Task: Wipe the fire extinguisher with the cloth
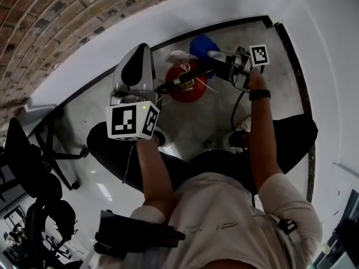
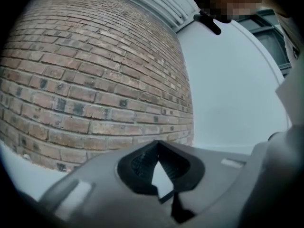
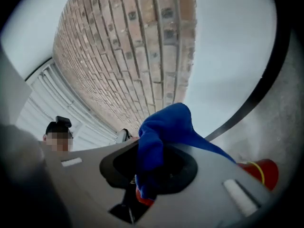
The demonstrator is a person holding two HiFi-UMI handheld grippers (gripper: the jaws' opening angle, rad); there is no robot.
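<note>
Right gripper view: two grippers, one cloth and one fire extinguisher counted. The right gripper (image 3: 151, 167) is clamped on the blue cloth (image 3: 164, 127), which bunches up past the jaw tips. The red fire extinguisher (image 3: 262, 171) stands on the floor just beyond this gripper, to its lower right. Whether the cloth touches it is unclear. The left gripper (image 2: 158, 147) has its jaw tips closed together with nothing between them. It faces a brick wall (image 2: 95, 80), well apart from the right gripper.
</note>
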